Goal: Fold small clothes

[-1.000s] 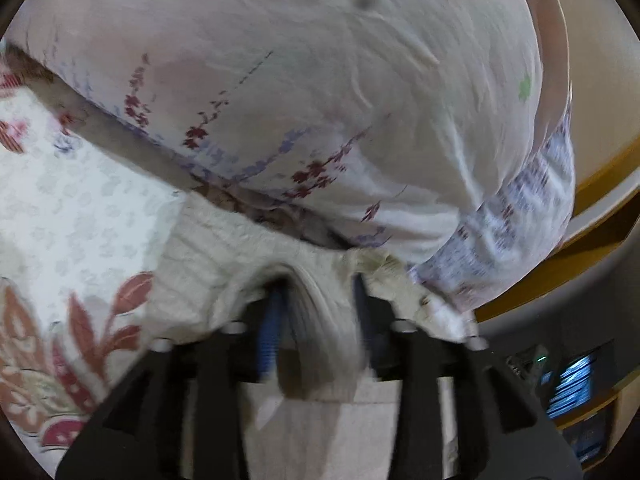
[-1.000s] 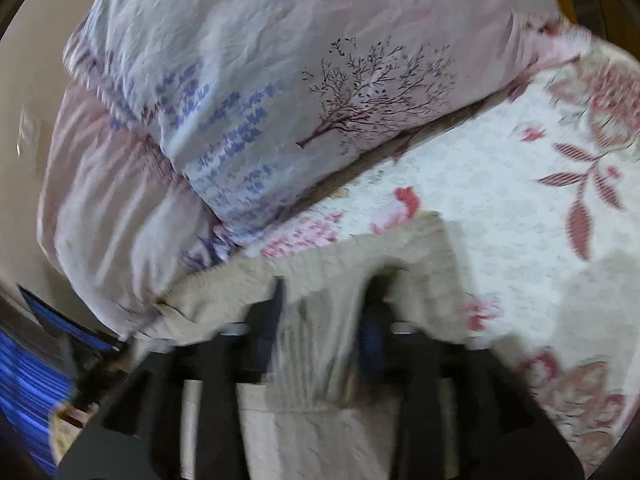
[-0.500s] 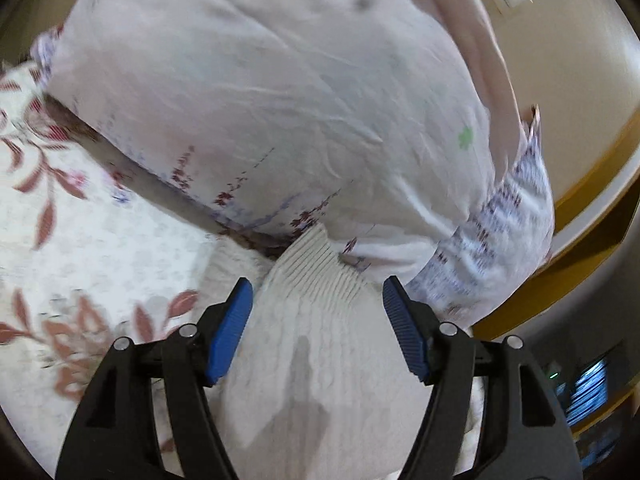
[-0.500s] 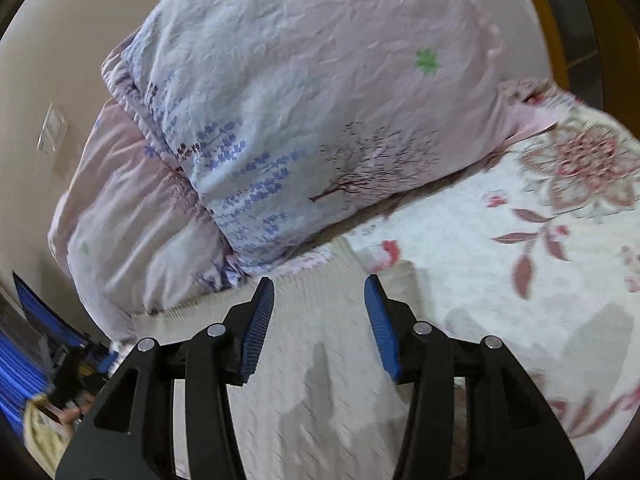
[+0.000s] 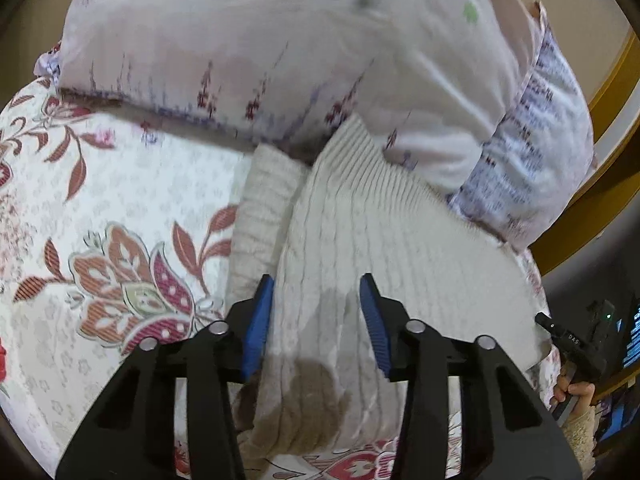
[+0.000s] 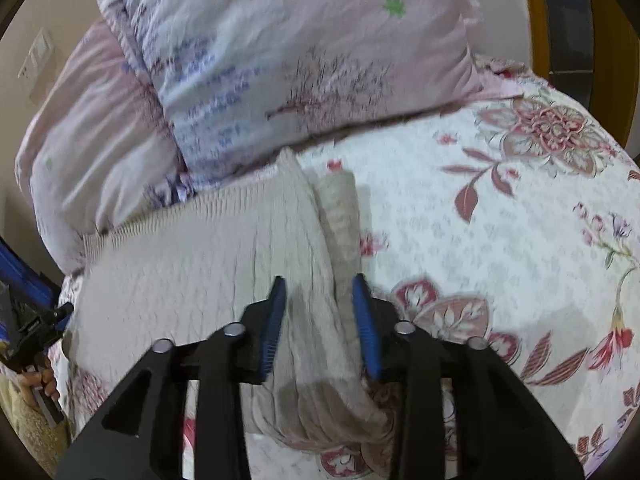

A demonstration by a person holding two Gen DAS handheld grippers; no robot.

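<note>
A cream cable-knit sweater [image 5: 384, 240] lies flat on the floral bedspread [image 5: 120, 208], its ribbed hem against the pillows. A folded sleeve [image 5: 264, 200] shows along its left side. My left gripper [image 5: 316, 312] is open and empty, just above the sweater's left part. In the right wrist view the sweater [image 6: 208, 256] lies left of centre, with the sleeve [image 6: 340, 216] along its right edge. My right gripper [image 6: 320, 312] is open and empty, above that edge and sleeve.
Two pink printed pillows [image 6: 280, 60] are stacked behind the sweater, also in the left wrist view [image 5: 280, 48]. A yellow wooden bed frame [image 5: 608, 152] runs at the right. The other gripper and hand appear at the frame edges [image 5: 576, 352] [image 6: 32, 336].
Both grippers let go of the sweater and opened. They pulled back and lifted, so the sweater now lies flat on the bed under them.
</note>
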